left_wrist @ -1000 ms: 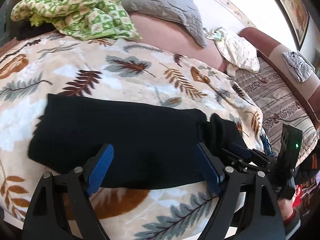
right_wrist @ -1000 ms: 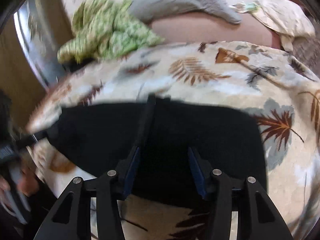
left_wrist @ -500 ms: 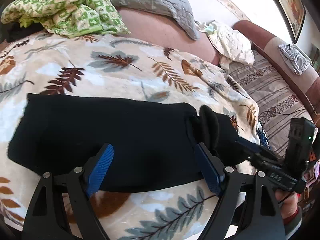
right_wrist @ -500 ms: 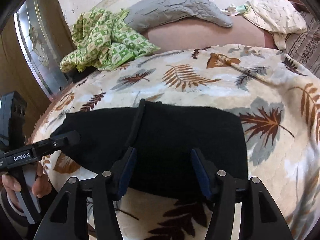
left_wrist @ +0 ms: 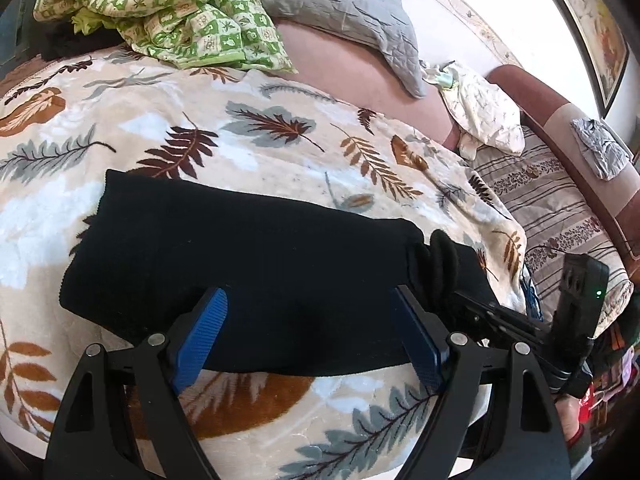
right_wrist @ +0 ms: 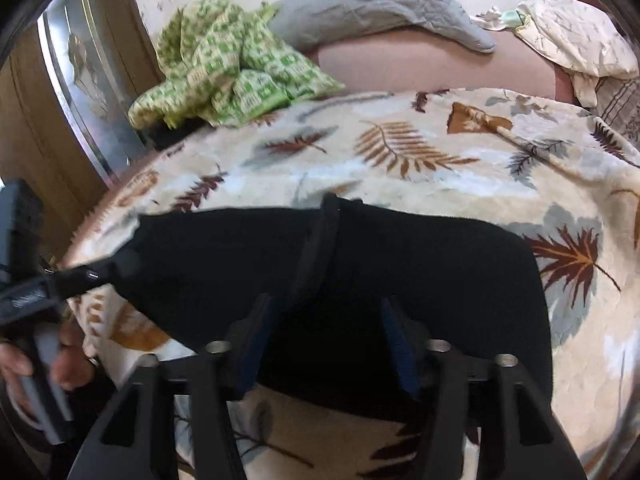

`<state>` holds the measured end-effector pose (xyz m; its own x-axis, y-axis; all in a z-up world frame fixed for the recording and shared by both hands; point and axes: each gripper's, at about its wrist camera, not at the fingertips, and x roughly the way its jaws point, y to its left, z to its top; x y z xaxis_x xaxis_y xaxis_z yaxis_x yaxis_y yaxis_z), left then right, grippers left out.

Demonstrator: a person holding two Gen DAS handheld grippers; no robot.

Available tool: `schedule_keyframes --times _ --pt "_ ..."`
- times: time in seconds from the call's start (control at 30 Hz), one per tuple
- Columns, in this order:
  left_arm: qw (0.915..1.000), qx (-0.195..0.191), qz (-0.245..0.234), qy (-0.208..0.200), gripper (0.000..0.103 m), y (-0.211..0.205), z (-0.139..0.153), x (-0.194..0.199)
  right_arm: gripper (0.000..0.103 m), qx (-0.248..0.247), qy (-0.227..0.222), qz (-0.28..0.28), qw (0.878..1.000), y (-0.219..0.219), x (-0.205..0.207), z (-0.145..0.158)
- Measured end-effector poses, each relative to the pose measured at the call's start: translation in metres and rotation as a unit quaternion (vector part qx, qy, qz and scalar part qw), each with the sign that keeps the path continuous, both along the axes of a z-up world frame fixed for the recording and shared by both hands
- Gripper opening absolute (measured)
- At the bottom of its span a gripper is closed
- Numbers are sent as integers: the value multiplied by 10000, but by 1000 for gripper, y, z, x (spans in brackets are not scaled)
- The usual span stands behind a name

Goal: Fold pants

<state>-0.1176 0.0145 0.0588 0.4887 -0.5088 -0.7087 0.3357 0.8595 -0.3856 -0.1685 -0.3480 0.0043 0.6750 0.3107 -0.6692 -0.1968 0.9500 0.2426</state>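
The left gripper point(left_wrist: 308, 336) hovers spread wide over the folded black pants point(left_wrist: 248, 264); the right gripper point(right_wrist: 326, 338) is closing above their near edge, nothing pinched.

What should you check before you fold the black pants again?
1. Pants lie spread on the leaf blanket: ok.
2. Cloth smooth: not ok, a lump stands up at the end by the right gripper.
3. Left gripper open and empty, above the pants: ok.
4. Right gripper has a firm hold: cannot tell; its jaws are closing with black cloth between them.
5. Room beyond the pants: ok, the green cloth lies well away.
6. Layers lined up: cannot tell, the black cloth hides its edges.
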Motion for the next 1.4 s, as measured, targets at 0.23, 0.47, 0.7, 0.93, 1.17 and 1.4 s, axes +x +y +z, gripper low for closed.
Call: schedule_keyframes --times 0.23,0.47,0.7,0.93,1.17,1.4 --pt "9998 -58 -182 27 84 -12 1 -1 2 198 -338 148 9991 -15 -30 31" --pt "9996 -61 -281 -10 84 -25 4 -3 20 -40 67 247 9997 4 -15 -3" --pt "9997 -135 -149 121 84 -17 0 4 74 -334 -211 620 9973 14 -43 8" --pt "9998 -160 -53 83 84 -9 3 3 14 -644 -296 450 9965 19 -25 -2" --pt "9994 -277 131 153 84 4 3 8 11 -131 -755 23 9971 -1 -18 35" --pt "9989 -208 367 187 84 19 0 9 20 -443 -176 367 9982 34 -4 -5"
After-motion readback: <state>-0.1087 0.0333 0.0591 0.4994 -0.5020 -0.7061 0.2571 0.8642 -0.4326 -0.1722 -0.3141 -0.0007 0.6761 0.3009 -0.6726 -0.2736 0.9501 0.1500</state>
